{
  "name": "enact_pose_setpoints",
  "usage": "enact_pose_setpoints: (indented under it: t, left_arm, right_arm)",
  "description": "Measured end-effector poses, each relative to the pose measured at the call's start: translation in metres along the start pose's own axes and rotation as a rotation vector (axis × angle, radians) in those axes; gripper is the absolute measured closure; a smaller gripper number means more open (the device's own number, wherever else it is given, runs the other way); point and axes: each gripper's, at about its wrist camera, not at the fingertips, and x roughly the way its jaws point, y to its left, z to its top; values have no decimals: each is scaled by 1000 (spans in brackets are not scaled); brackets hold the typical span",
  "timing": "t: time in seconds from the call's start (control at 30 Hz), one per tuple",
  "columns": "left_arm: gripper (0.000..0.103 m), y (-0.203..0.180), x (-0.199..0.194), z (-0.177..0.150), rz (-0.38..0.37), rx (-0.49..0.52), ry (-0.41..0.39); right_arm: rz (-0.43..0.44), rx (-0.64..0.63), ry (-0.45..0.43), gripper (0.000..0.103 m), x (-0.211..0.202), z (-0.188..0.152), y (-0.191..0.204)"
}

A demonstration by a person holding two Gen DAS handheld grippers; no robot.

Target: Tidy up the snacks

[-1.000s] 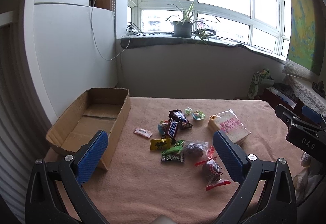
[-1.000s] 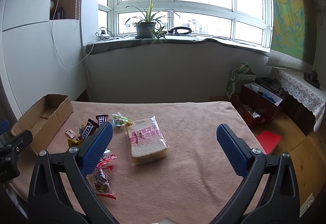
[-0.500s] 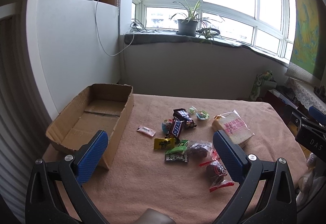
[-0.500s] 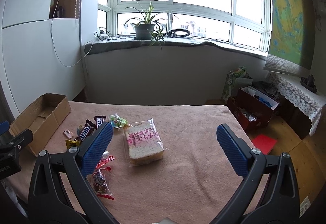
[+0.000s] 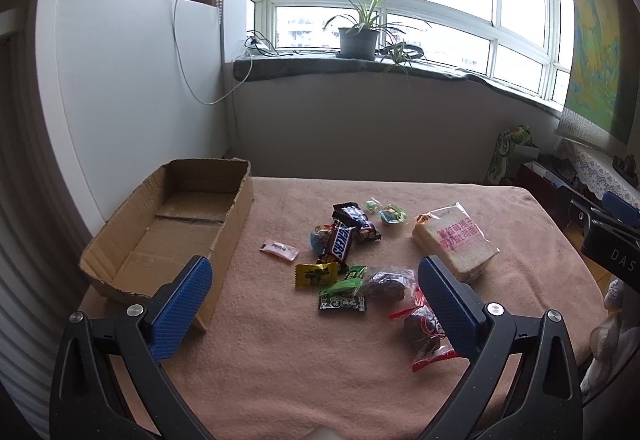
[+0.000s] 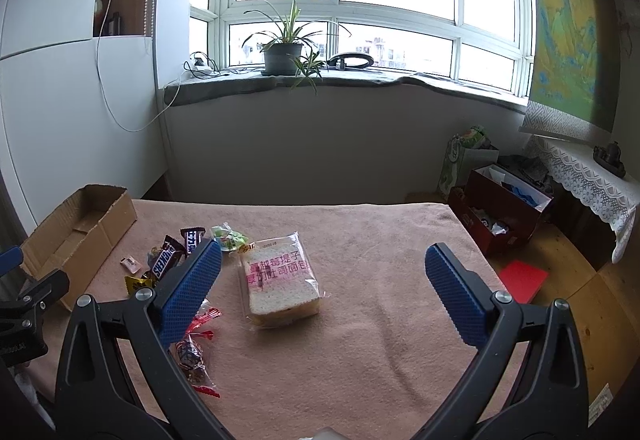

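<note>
An empty cardboard box [image 5: 176, 228] [image 6: 76, 224] lies at the left of the pink-clothed table [image 5: 280, 352]. Several wrapped snacks lie in a loose pile mid-table: a Snickers bar [image 5: 339, 243] [image 6: 164, 263], a yellow candy [image 5: 315, 274], a green packet [image 5: 343, 294], a small pink sachet [image 5: 279, 250] and a red-ended dark sweet [image 5: 424, 332] [image 6: 192, 356]. A bagged slice of bread [image 5: 456, 240] [image 6: 280, 276] rests to their right. My left gripper [image 5: 312, 304] hovers open above the near side of the pile. Over the bread and bare cloth, my right gripper [image 6: 320, 292] hangs open.
The table's far edge faces a wall under a window sill with a potted plant [image 6: 282, 51]. Right of the table, on the floor, stand a dark red box [image 6: 500, 215] and a red pad [image 6: 524, 278]. A lace-covered shelf [image 6: 588, 179] is at far right.
Both cameras have tilted up and drawn back a little, so the table and snacks sit lower in view. No snack has moved; both grippers stay open.
</note>
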Motion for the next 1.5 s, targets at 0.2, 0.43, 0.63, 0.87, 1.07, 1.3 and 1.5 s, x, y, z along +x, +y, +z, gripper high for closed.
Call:
enact_pose_setpoints:
  t: [0.2,0.43,0.63,0.87,1.07,1.3,1.5]
  left_arm:
    - [3,13,5,-15,-21,-13,15]
    - [28,26,24,-36,-90,-65,93]
    - [44,23,40,-44,-125,-48,142]
    - [57,20,56,-42,-193,-59,180]
    - [57,22,77,-35,-206,-79,197]
    - [57,25,106,-28,-172,-88,228]
    - [57,21,129,-24,-143,-80,262]
  right_arm:
    - [100,-15,18,0,12,-28,-7]
    - [180,20,164,0,32,-58,-7]
    - [263,-32,206,0,37,-67,21]
    - [374,-68,267,5,50,-74,56]
    - [401,-96,312,8,66,-78,78]
    - [405,-103,358,12,83,-81,86]
    - [401,-104,374,13,92,-83,88]
